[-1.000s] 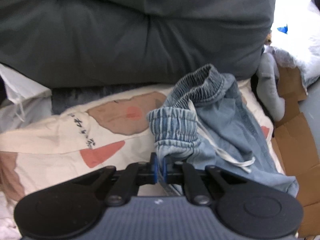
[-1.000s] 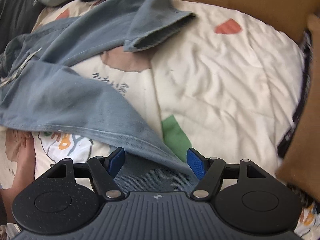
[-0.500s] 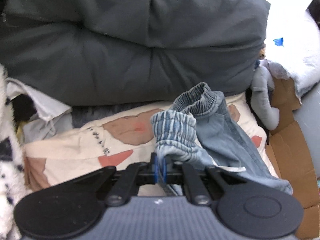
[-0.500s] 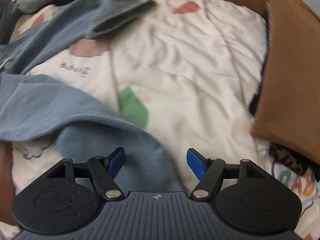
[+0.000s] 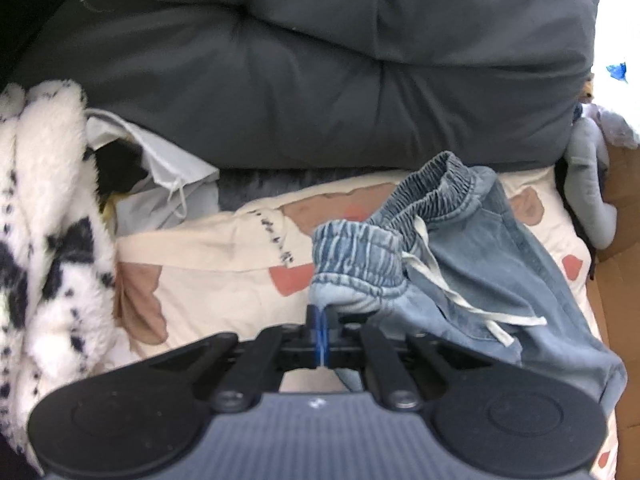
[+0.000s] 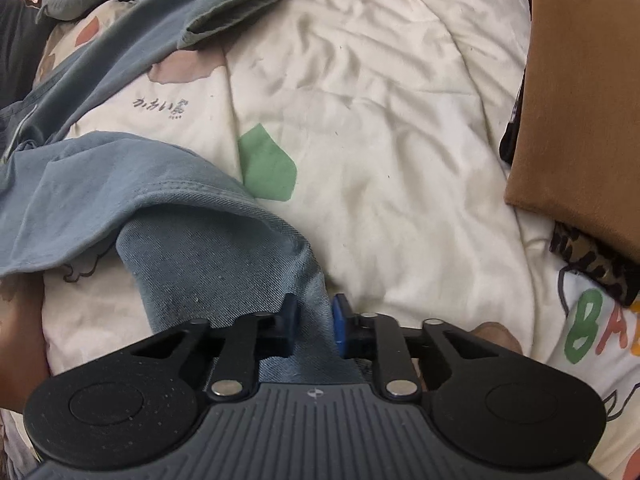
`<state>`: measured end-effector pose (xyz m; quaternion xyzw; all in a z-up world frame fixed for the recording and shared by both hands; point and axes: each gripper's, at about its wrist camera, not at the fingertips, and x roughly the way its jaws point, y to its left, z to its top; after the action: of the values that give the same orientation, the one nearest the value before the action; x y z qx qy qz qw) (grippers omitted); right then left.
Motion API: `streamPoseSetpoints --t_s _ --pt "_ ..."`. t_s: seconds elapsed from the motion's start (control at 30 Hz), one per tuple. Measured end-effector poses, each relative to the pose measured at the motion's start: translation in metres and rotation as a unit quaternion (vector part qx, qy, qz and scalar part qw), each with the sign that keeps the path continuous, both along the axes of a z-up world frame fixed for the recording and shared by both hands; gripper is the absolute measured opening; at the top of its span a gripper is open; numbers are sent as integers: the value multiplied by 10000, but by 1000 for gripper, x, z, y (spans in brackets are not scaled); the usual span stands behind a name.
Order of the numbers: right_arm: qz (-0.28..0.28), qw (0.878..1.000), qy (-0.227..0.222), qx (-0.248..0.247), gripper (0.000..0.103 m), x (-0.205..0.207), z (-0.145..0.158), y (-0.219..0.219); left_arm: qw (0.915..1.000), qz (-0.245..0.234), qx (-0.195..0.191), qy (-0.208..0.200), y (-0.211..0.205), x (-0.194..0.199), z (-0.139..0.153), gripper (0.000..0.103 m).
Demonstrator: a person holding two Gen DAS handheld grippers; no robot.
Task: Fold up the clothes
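On my left wrist view, a fluffy white blanket with black spots (image 5: 44,248) fills the left edge, and a big dark grey duvet (image 5: 320,80) is piled across the back. My left gripper (image 5: 321,322) is clenched, its blue pads pinching the elastic waistband of the light-blue denim trousers (image 5: 480,264). The waistband bunches up just above the pads, and a white drawstring (image 5: 452,292) trails over the denim to the right. The trousers lie on the cream bedsheet (image 5: 208,280) printed with pink and brown shapes. A grey plush toy (image 5: 588,184) leans at the far right of the bed.

On my right wrist view, the trouser legs spread from the upper left across the sheet; one hem (image 6: 240,4) rests near the top. My right gripper (image 6: 314,322) is clamped on the hem edge of the nearer leg, denim filling the gap between its pads. A green patch (image 6: 268,168) on the sheet sits beside that leg, and a brown cardboard panel (image 6: 580,100) stands along the right edge.
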<state>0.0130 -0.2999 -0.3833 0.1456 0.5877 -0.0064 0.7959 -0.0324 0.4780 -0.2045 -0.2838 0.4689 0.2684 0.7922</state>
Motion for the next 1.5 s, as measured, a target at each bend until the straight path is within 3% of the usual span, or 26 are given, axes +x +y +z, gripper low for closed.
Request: streamPoseSetpoints --t_s 0.17,0.33,0.5,0.8,0.93,1.0,1.07,1.1,1.23,1.5 --pt "-87 9999 -120 67 11 -7 13 -6 9999 86 -4 110 4 -4 -14 1" --pt "-323 9988 -319 157 11 -17 24 -9 9995 142 -93 274 11 4 -46 0" --pt "-667 9969 -401 77 3 -23 31 -14 9985 212 -175 472 20 3 -78 0" --pt "-880 9951 68 -447 3 -27 34 -14 9959 294 -374 764 33 0 -128 1" --pt "-991 9940 -48 -464 5 -32 49 -18 9933 124 -371 1087 29 10 -132 10" --pt "-1039 9936 -140 -426 9 -30 58 -20 9939 -3 -381 1038 23 13 -128 14" --pt "-1066 9929 -269 -459 24 -26 69 -20 9947 -97 -388 949 19 14 -122 31" --pt "-1055 9927 -343 -478 35 -23 74 -19 9948 -144 -397 923 17 14 -119 32" --pt "-907 9926 -624 -503 39 -4 90 -13 9956 -350 -351 790 12 13 -108 35" --pt "-287 9936 -999 -450 43 54 111 4 9962 -324 -324 739 17 5 -88 42"
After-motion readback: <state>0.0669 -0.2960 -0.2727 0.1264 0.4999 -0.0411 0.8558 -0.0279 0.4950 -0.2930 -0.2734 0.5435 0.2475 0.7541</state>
